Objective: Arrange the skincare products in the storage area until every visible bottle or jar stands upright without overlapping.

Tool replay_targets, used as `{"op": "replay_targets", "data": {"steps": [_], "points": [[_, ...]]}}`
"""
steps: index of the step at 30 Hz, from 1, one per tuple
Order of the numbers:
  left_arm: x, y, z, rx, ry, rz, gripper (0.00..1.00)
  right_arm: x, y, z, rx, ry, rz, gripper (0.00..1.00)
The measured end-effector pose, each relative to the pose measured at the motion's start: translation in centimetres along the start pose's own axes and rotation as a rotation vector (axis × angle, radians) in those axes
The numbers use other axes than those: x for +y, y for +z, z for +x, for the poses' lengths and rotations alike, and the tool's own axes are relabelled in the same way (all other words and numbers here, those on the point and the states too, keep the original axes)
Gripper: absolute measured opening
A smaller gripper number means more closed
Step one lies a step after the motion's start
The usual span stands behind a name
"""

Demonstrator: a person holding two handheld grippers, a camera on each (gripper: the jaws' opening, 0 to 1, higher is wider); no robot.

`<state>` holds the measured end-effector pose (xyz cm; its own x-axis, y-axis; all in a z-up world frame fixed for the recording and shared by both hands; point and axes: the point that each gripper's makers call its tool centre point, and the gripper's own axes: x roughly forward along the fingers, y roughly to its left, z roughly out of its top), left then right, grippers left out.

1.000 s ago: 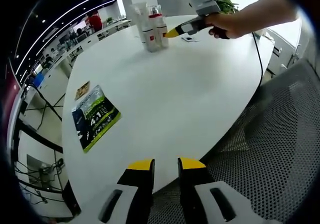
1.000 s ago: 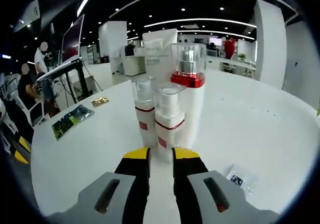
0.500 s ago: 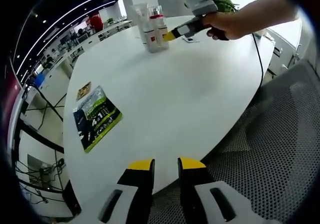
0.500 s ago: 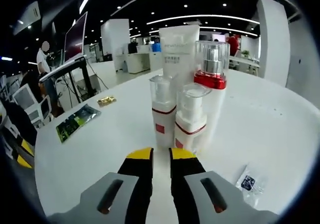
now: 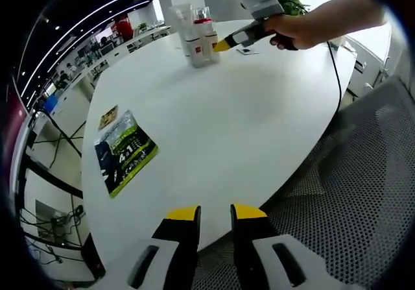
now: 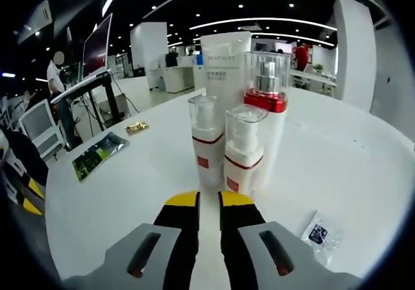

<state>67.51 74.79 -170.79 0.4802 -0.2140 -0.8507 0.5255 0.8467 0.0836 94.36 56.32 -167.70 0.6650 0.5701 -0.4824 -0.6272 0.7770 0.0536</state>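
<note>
White round table (image 5: 246, 121) carries the skincare group at its far side, seen from the left gripper view: a tall tube (image 6: 224, 66), a red-collared pump bottle (image 6: 264, 118) and two small spray bottles (image 6: 205, 141) (image 6: 242, 150), all upright and packed close. The right gripper (image 6: 209, 202) sits low, just short of the small bottles, its jaws nearly closed and holding nothing; judged, it is placed to nudge or check spacing. The left gripper (image 5: 215, 213) hangs at the near edge over a mesh chair (image 5: 350, 193), jaws narrow and empty, apparently idle. The right gripper view adds a small sachet (image 6: 321, 231); the left gripper view shows a green leaflet (image 5: 123, 150) and the person's hand (image 5: 292, 30).
</note>
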Motion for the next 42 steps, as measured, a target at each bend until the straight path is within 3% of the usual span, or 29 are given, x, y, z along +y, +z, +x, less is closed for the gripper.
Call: {"op": "replay_targets", "data": {"steps": [10,27,33,42], "points": [[0.1,0.0,0.0,-0.001,0.003,0.000,0.19,1.5,2.7,2.3,-0.053,0.042,-0.009,0.13],[0.1,0.0,0.0,0.002,0.005,-0.002,0.19,2.6,3.5,3.1,-0.056,0.060,-0.015,0.13],[0.1,0.1,0.0,-0.005,0.005,-0.003,0.19,3.4,3.3,0.9,-0.078,0.079,0.019,0.14],[0.1,0.2,-0.1,-0.008,0.005,0.001,0.19,6.0,2.1,-5.4,-0.137,0.122,0.118,0.17]]}}
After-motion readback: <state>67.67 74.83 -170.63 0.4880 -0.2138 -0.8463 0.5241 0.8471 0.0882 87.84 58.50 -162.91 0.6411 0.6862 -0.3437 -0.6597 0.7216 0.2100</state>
